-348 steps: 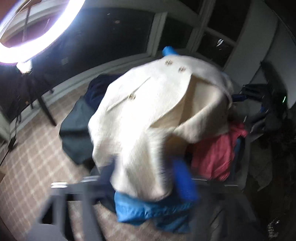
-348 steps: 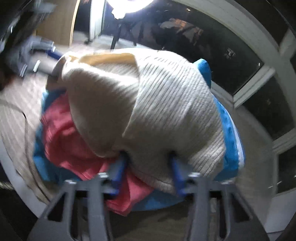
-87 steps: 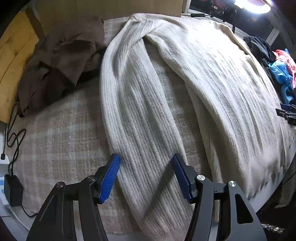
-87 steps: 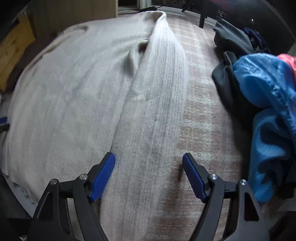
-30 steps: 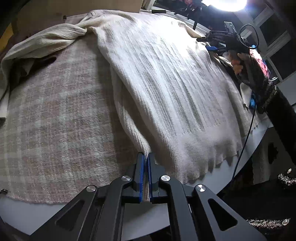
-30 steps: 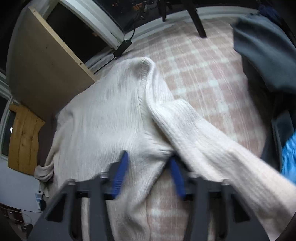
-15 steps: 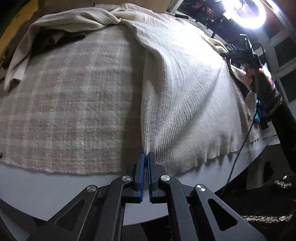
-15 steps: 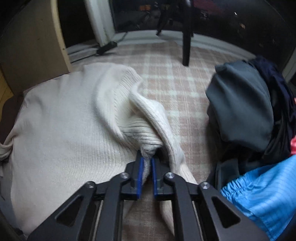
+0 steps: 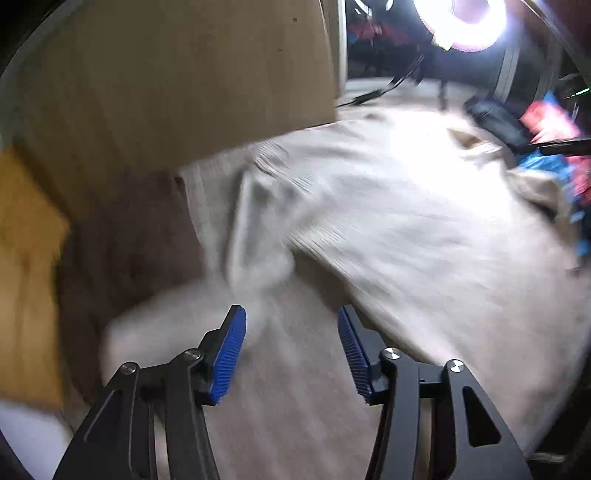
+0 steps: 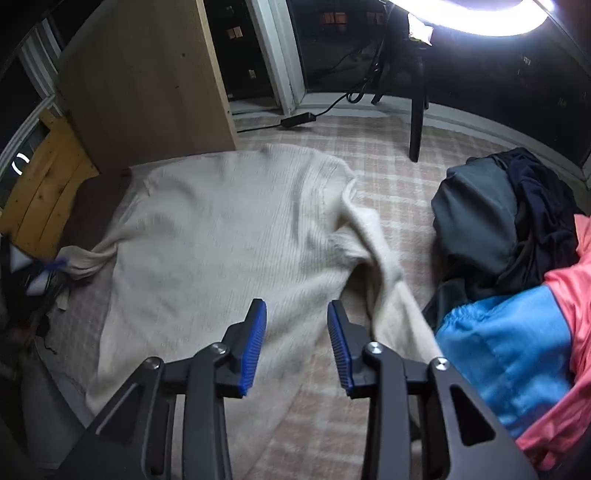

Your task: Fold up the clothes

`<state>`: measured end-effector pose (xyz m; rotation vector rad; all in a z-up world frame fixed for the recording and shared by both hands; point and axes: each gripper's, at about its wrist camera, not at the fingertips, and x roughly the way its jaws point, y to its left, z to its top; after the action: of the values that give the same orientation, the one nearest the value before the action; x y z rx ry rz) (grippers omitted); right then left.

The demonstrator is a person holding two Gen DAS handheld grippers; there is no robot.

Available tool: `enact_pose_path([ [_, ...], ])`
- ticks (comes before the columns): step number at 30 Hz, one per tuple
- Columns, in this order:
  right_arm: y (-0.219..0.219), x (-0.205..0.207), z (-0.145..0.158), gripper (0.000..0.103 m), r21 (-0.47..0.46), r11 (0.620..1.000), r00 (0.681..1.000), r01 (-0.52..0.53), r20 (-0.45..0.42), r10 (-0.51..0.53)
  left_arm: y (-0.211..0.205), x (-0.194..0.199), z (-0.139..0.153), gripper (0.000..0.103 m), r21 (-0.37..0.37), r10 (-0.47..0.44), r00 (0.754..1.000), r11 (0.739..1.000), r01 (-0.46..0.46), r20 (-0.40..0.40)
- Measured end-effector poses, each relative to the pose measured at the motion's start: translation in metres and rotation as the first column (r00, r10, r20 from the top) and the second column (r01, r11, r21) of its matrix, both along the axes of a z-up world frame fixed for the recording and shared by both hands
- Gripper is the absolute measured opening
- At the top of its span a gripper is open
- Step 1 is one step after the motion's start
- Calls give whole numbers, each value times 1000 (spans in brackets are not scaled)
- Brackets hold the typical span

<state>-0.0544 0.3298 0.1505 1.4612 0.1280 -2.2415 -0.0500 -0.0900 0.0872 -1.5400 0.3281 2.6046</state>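
Your bench (image 10: 391, 177) wears a pale plaid cloth; dark windows (image 10: 332, 40) behind, ring light (image 9: 465, 26) glaring, wooden cabinet (image 10: 147, 81) at the far left. One cream ribbed sweater (image 10: 221, 236) lies spread on the cloth, one sleeve (image 10: 388, 280) trailing right. The left wrist view is motion-blurred. Heaped clothes (image 10: 517, 258) run off frame, count unclear. Your left gripper (image 9: 290, 350) and right gripper (image 10: 295, 343) are both opening, nothing between the fingers.

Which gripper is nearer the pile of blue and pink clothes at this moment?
Right. The right gripper hovers over the cream sweater with the clothes pile immediately beside it. The left gripper is at the sweater's opposite side, the pile far across. Both jaws are opening, empty.
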Motion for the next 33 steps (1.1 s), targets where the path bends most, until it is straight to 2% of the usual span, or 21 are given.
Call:
enact_pose_path([
  [1,-1,2,-2,34,10,1000,1000,2,3,-2,-1,-18,-5,49,-32,-19,1000,999,19,7],
  [4,-1,-4,-19,34,43,998,999,37,24,-38,-2,-53,-28,47,-33,-61,996,997,63,59],
  [6,2,-8,-31,34,42,997,997,64,50,-66,1,-67,-46,19,-31,-92,991,995,96,98],
  [7,2,-10,-35,34,43,996,996,72,56,-75,0,-73,-52,10,-32,-104,988,994,109,112],
  [9,4,-12,-42,34,68,994,994,91,50,-94,-13,-81,-50,8,-87,-48,995,995,57,92],
  [10,5,-15,-44,34,79,992,993,101,47,-105,-24,-85,-43,11,-91,-1,998,996,6,60],
  [11,6,-18,-47,34,90,990,992,110,45,-115,-35,-87,-33,19,-52,23,999,998,-21,39],
  [12,7,-21,-48,34,81,990,991,115,57,-120,-43,-88,-25,25,-1,13,999,1000,-13,44],
  [14,9,-28,-49,34,62,991,990,120,67,-124,-47,-86,-10,48,36,-46,997,998,44,68],
  [16,10,-35,-45,34,49,991,991,124,52,-126,-53,-87,7,53,75,-84,995,994,80,49],
  [18,10,-46,-40,34,36,990,990,134,30,-135,-60,-93,19,55,131,-78,997,989,74,26],
  [20,9,-60,-37,34,24,989,989,148,23,-148,-66,-104,21,56,178,-77,996,982,69,39],
  [22,8,-78,-37,34,17,986,986,165,8,-165,-70,-115,18,64,179,-50,998,983,43,38],
  [24,5,-96,-42,34,17,985,985,172,-5,-172,-66,-137,-7,64,145,-36,996,989,23,87],
  [27,0,-123,-53,34,18,979,979,202,-16,-202,-54,-158,-45,59,113,-43,983,993,23,179],
  [29,-3,-139,-62,36,0,978,977,211,7,-211,-45,-161,-59,40,116,-61,979,993,39,195],
  [30,-6,-147,-68,40,-3,978,978,209,18,-209,-41,-160,-62,35,131,-74,980,990,50,187],
  [31,-11,-154,-74,42,-2,980,980,198,29,-198,-38,-159,-61,22,148,-89,981,987,63,171],
  [33,-19,-166,-87,47,11,984,983,180,46,-180,-33,-157,-60,8,128,-102,982,988,82,157],
])
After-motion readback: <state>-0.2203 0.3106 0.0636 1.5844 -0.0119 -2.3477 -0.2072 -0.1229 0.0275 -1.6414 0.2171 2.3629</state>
